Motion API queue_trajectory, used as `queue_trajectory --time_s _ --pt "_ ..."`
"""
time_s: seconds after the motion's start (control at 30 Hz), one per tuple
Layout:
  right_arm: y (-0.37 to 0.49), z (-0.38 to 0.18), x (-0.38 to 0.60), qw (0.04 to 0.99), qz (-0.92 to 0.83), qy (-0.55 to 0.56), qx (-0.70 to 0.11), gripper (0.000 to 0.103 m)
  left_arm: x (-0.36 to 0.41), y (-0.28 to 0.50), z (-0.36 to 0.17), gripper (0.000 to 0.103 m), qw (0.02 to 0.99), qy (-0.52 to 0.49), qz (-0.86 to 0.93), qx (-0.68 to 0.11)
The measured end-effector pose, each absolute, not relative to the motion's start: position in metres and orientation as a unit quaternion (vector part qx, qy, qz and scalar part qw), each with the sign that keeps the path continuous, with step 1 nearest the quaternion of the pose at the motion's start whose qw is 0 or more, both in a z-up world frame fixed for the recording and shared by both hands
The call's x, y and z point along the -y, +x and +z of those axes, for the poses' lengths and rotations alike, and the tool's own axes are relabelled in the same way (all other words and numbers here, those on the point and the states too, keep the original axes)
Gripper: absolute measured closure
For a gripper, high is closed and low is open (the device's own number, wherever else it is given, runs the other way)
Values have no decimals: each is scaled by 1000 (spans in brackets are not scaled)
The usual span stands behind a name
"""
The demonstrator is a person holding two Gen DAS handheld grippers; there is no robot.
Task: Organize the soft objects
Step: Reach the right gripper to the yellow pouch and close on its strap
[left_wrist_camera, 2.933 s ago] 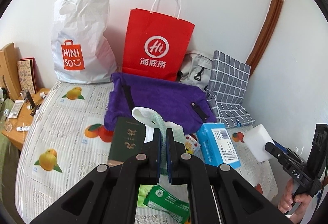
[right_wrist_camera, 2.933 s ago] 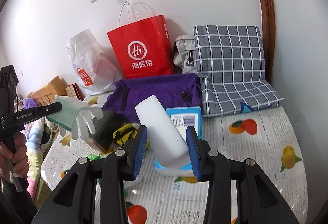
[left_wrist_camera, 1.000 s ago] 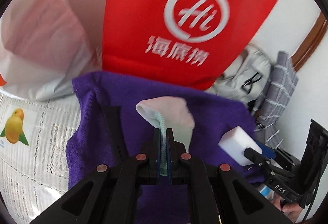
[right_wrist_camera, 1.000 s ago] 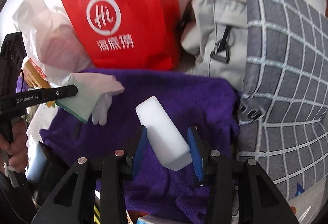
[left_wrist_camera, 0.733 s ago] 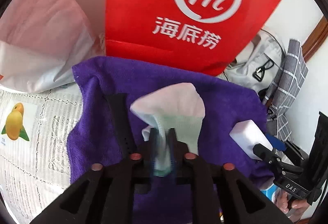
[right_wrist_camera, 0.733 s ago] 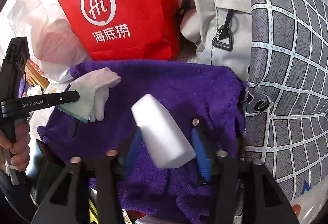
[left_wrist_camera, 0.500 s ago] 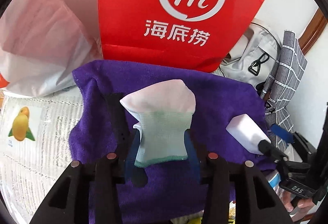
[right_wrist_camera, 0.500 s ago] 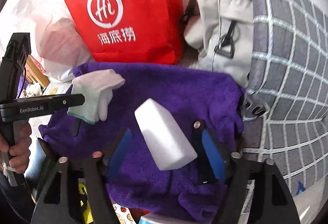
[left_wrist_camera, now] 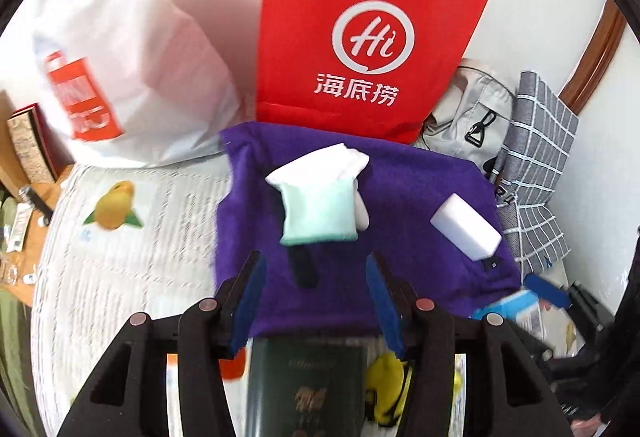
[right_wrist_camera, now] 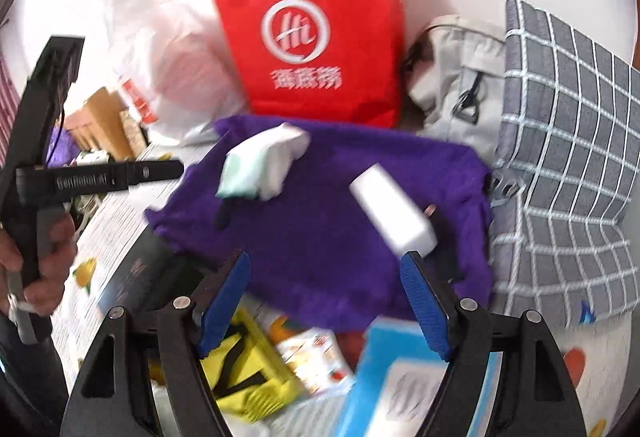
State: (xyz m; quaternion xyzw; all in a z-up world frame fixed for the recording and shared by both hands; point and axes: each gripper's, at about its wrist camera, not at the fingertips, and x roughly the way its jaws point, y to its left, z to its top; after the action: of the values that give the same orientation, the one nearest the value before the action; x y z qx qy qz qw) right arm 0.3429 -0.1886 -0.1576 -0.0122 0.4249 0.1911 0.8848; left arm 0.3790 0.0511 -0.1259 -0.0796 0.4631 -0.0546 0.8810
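A white and mint glove point(left_wrist_camera: 320, 197) lies on the purple towel point(left_wrist_camera: 400, 277), toward its left half; it also shows in the right wrist view point(right_wrist_camera: 260, 165). A white sponge block point(left_wrist_camera: 466, 233) lies on the towel's right half, also seen in the right wrist view point(right_wrist_camera: 394, 215) on the towel point(right_wrist_camera: 320, 237). My left gripper point(left_wrist_camera: 316, 301) is open and empty, pulled back just short of the glove. My right gripper point(right_wrist_camera: 332, 301) is open and empty, close to the sponge's near end.
A red paper bag point(left_wrist_camera: 360, 49) and a white plastic bag point(left_wrist_camera: 120, 77) stand behind the towel. A grey bag point(right_wrist_camera: 456, 85) and checked cushion point(right_wrist_camera: 568, 157) are at the right. A dark booklet point(left_wrist_camera: 308, 389), yellow item point(right_wrist_camera: 240, 369) and blue box point(right_wrist_camera: 400, 377) lie in front.
Both grippers opened and let go: the glove and the sponge now lie on the purple towel. Both grippers have drawn back toward me.
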Motion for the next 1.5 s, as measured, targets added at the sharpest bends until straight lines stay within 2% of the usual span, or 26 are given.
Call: queue_trajectory --time_s 0.4,0.57,0.8,0.83,0.9,0.93,0.97,1.07,1.5 --pt "252 -195 132 867 234 -57 -437 26 -92 274 -135 53 884 -96 -44 -455" --pt "248 -214 112 871 215 -101 -430 21 -103 253 -149 53 880 -118 -57 -457" --pt "264 -238 98 862 185 -121 -456 22 -101 245 -158 53 878 -99 -61 -465" --pt "265 -238 99 863 187 -110 -457 27 -100 244 -157 53 880 -93 -61 -462" --pt "267 -234 102 861 202 -84 -458 52 -100 242 -156 53 881 -94 -59 -461" --pt "267 -233 103 858 210 -77 -463 79 -101 241 -156 53 880 -98 -60 -462" --pt "268 -231 104 852 217 -68 -471 84 -101 239 -156 53 879 -102 -61 -463" --pt "260 -217 115 861 216 -49 -458 93 -98 233 -155 53 877 -103 -64 -464" --pt "200 -161 169 879 236 48 -411 96 -78 189 -153 53 869 -118 -60 -477"
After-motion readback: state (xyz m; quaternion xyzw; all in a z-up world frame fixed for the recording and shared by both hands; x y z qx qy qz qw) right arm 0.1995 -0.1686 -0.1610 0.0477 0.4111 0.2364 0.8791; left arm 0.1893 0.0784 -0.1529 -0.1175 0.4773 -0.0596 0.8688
